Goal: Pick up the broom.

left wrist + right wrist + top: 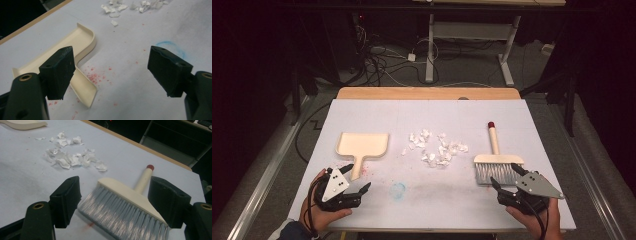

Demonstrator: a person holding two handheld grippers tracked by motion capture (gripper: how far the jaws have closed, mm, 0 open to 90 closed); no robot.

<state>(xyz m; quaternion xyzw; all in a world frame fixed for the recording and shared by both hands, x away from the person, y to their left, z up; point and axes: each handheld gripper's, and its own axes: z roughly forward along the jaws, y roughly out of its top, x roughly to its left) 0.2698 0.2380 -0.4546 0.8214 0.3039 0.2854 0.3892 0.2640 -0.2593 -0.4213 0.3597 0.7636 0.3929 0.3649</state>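
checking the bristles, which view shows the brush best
The right gripper view: the brush lies close between the open fingers, with its bristles, cream head and red-tipped handle clear. The high view shows it whole but small.

Paper scraps (435,148) block gap between dustpan (362,144), brush (497,164).

Near the front edge of the pale grey table top (362,110), the person's left hand (319,212) and right hand (537,220) each hold a black two-jaw gripper, the left gripper (357,177) and right gripper (504,175) both low, jaws spread wide and gripping nothing.
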